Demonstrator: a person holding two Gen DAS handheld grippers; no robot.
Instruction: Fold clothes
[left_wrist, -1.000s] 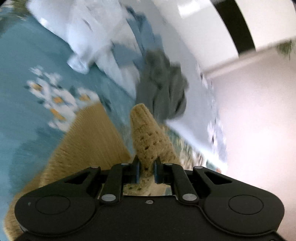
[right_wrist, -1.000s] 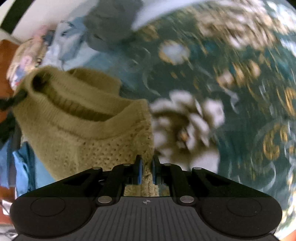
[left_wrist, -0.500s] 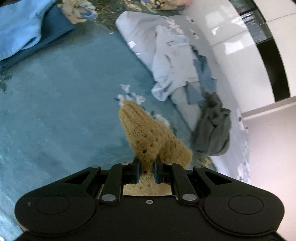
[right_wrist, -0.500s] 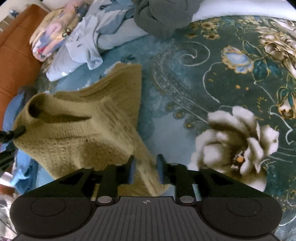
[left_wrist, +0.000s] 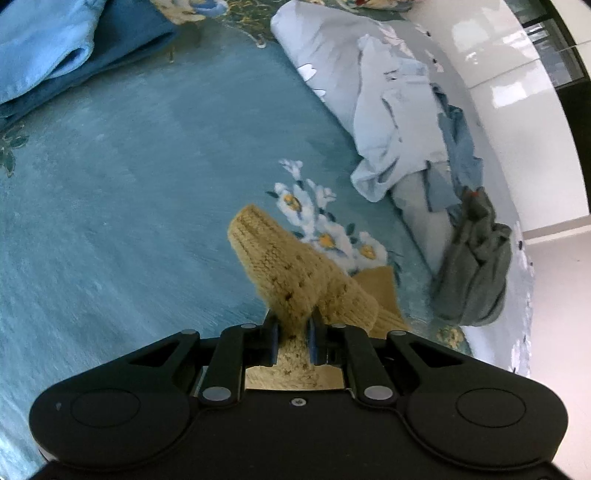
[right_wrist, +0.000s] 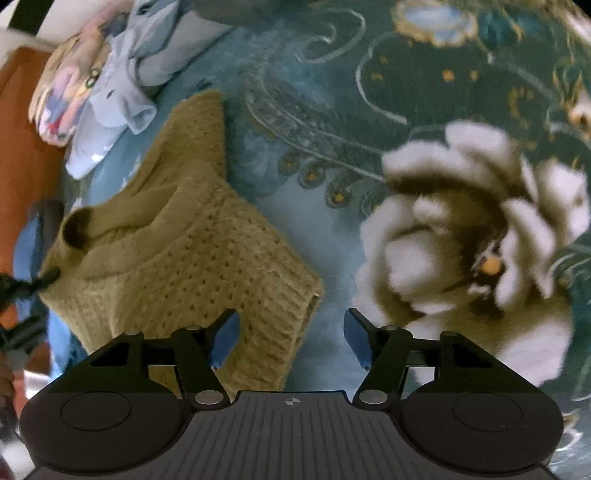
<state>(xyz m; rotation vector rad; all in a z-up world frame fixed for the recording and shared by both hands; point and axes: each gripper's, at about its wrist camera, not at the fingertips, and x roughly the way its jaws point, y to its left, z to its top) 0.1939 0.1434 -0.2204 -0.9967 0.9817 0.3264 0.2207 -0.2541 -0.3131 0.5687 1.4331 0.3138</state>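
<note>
I have the left gripper (left_wrist: 291, 332) pinching a fold of the mustard knitted sweater (right_wrist: 177, 258); its jaws are pressed onto the wool, and a ribbed cuff-like end (left_wrist: 255, 236) sticks up past the fingertips at the centre of the left wrist view. The right gripper (right_wrist: 290, 339) is spread wide and holds nothing; the ribbed hem (right_wrist: 291, 314) lies just under and left of its left finger.

The sweater lies partly on the teal flowered rug (left_wrist: 129, 184), filling the lower left of the right wrist view, bunched and doubled over rather than flat, with an open tube of knit (right_wrist: 75, 229) at its left edge. I judge a fold to be in hand, but whether this is an early fold or a closing one I cannot tell.

To do it well, I would keep the left pinch firm so the loose knit does not slip, keep the wool from stretching, and lay edges to match before smoothing. If I close the right gripper, I would take the hem by its ribbing, not by the open-stitch body, which would snag and pull.

I see no basket or bin in either view. Other laundry lies loose: pale blue clothes (left_wrist: 388, 122) and a grey garment (left_wrist: 476, 273) at the right of the left wrist view, blue cloth (left_wrist: 48, 51) at its upper left.
</note>
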